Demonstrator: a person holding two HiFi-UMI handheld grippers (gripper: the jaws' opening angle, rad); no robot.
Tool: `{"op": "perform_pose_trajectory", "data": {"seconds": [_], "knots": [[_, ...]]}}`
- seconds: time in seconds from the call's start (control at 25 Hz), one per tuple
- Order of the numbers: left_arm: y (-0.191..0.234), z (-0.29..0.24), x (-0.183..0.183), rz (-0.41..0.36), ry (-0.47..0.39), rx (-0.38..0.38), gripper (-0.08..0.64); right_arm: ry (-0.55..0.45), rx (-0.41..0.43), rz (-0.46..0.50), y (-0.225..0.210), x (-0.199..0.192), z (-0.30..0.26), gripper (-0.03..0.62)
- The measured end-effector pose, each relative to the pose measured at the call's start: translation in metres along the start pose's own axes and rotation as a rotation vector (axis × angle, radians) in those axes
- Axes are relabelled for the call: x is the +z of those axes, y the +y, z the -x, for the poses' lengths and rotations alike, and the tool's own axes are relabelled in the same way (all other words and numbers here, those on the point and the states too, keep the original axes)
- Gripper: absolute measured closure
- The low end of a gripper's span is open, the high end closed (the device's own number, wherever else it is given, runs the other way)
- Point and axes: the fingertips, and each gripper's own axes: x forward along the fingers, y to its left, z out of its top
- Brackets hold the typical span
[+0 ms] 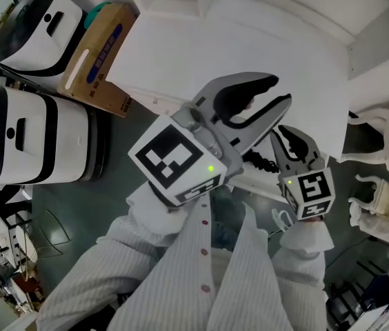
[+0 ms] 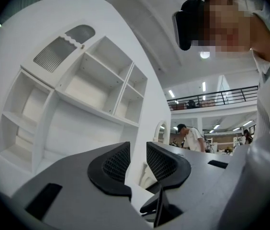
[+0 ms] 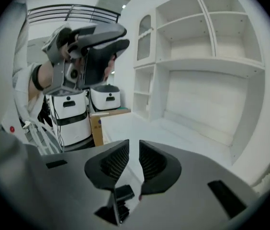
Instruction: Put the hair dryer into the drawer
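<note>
No hair dryer shows in any view, and I cannot make out a drawer. Both grippers are held high in front of the person's chest, above the front edge of the white desk (image 1: 250, 40). In the head view my left gripper (image 1: 281, 92) is the large one at centre, with my right gripper (image 1: 292, 140) just below and to its right. My left gripper (image 2: 138, 152) has a narrow gap between its pads and nothing in it. My right gripper (image 3: 134, 150) also stands slightly apart and empty. In the right gripper view the left gripper (image 3: 123, 37) shows raised in a hand.
A white hutch with open shelves (image 3: 207, 47) stands on the desk. A cardboard box (image 1: 101, 54) and two white-and-black machines (image 1: 36, 29) (image 1: 29, 136) stand on the floor at left. A white chair (image 1: 381, 192) is at right. Another person (image 2: 190, 135) stands far back.
</note>
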Motion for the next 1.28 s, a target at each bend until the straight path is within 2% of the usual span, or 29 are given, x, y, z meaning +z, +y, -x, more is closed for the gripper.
{"op": "perform_pose_trajectory", "data": {"seconds": [0.28, 0.6, 0.84, 1.28], "knots": [[-0.013, -0.005, 0.012, -0.029, -0.005, -0.039, 0.448, -0.241, -0.101, -0.068, -0.010, 0.084, 0.046, 0.573], [-0.026, -0.005, 0.013, -0.051, -0.009, -0.057, 0.447, -0.357, -0.149, -0.155, -0.009, 0.129, 0.084, 0.580], [-0.031, -0.003, 0.013, -0.057, -0.006, -0.054, 0.448, -0.391, -0.131, -0.192, -0.009, 0.139, 0.093, 0.580], [-0.035, -0.003, 0.007, -0.050, 0.007, -0.065, 0.448, -0.376, -0.105, -0.222, -0.008, 0.136, 0.092, 0.581]]}}
